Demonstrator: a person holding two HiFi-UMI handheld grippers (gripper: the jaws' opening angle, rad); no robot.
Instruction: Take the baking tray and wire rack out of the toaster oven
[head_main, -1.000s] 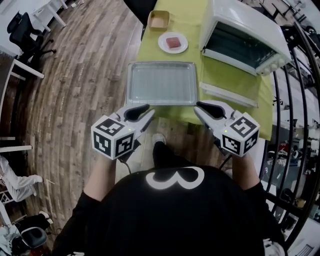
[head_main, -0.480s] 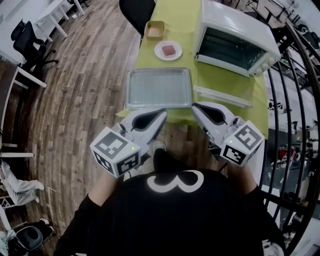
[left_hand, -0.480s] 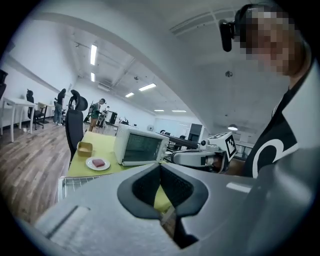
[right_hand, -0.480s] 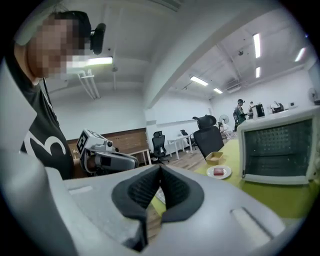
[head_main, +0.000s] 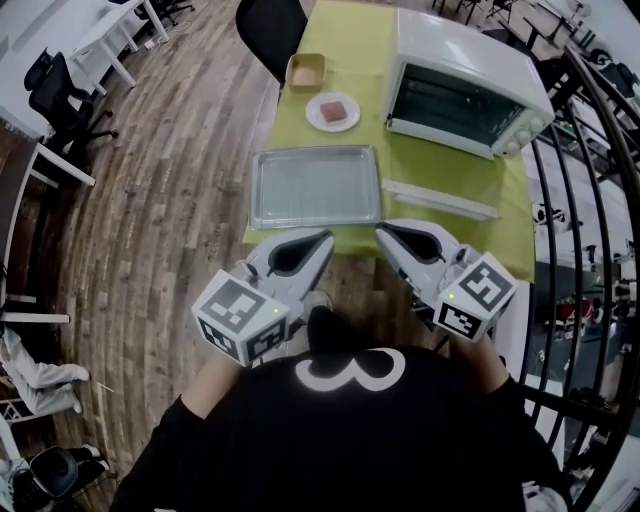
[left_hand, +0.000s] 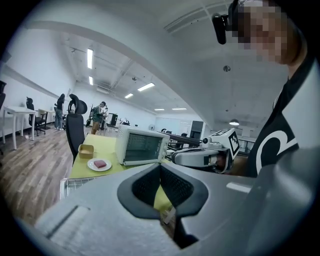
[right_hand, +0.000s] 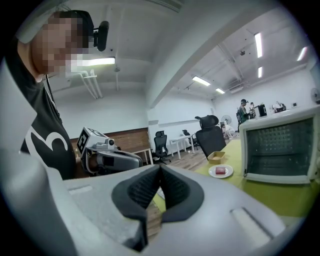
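Note:
The silver baking tray (head_main: 315, 187) lies flat on the green table (head_main: 375, 40), and the wire rack's grid shows inside it. Behind it to the right stands the white toaster oven (head_main: 465, 95) with its door (head_main: 440, 199) folded down. My left gripper (head_main: 325, 240) and right gripper (head_main: 383, 232) hover side by side just off the table's near edge, short of the tray. Both are shut with nothing between the pads. The left gripper view shows shut jaws, the oven (left_hand: 141, 146) and a tray corner (left_hand: 72, 185). The right gripper view shows the oven (right_hand: 280, 145).
A white plate (head_main: 333, 111) with a red piece on it and a small tan box (head_main: 306, 70) sit behind the tray. Wooden floor lies to the left, with office chairs (head_main: 50, 70) and desks. A black railing (head_main: 590, 200) runs along the right.
Both grippers have drawn back from the tray's near edge toward my body and risen. Their jaws, slightly apart a second ago, have closed. The tray stays on the table.

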